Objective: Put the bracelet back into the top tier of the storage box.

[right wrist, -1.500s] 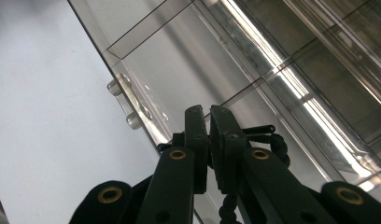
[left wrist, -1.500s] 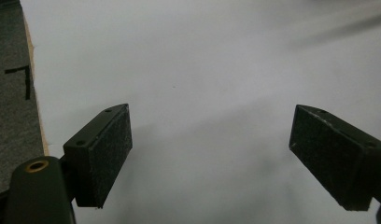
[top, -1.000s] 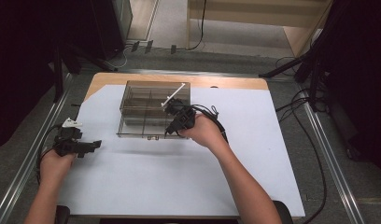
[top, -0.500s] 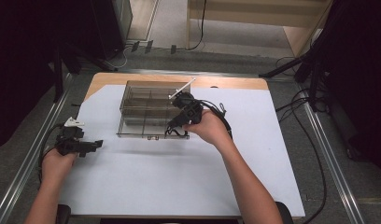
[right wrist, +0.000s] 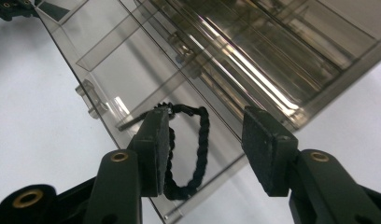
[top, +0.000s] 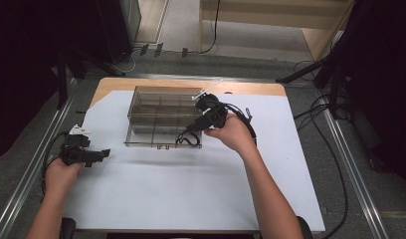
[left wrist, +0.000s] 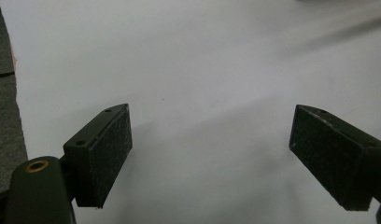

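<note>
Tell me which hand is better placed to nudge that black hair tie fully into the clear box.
Right. The right gripper hangs just above the black hair tie at the clear box, fingers open after just letting go. The left gripper sits apart near the table's left edge, open over bare white surface.

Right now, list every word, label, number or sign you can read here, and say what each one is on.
None: no readable text in these pictures.
Box: smoky clear plastic, no label or print.
Black cord loop: plain.
White sheet: blank.
Left gripper and right gripper: black pads and brass screws, no markings.
</note>
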Demonstrator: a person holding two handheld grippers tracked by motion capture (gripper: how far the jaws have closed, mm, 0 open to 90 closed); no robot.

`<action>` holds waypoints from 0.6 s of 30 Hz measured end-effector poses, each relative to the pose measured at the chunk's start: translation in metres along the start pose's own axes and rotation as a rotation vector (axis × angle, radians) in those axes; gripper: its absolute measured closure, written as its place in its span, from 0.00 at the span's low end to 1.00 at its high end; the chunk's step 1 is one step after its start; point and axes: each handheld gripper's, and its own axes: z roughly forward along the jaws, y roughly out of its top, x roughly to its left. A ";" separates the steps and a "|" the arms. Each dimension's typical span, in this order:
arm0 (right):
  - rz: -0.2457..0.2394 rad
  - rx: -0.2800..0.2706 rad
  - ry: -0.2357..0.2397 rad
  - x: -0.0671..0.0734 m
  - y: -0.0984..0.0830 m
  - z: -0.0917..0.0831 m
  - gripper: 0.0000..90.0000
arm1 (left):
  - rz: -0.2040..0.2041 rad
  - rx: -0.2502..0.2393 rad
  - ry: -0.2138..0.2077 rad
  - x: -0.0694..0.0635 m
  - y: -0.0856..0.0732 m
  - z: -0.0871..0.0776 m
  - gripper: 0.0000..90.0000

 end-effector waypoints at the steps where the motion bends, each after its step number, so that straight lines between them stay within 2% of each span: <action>1: 0.004 -0.011 -0.004 -0.003 -0.002 -0.004 0.57 | 0.004 0.001 -0.002 0.000 0.001 0.000 0.16; 4: 0.008 -0.018 -0.006 -0.006 -0.005 -0.008 0.56 | 0.001 0.000 -0.004 -0.001 0.002 0.001 0.16; 10: 0.030 -0.041 -0.020 -0.021 -0.017 -0.021 0.52 | 0.007 0.003 -0.010 -0.002 0.005 0.003 0.16; 18: 0.025 -0.073 -0.047 -0.031 -0.027 -0.027 0.44 | 0.014 0.003 -0.016 -0.004 0.008 0.006 0.16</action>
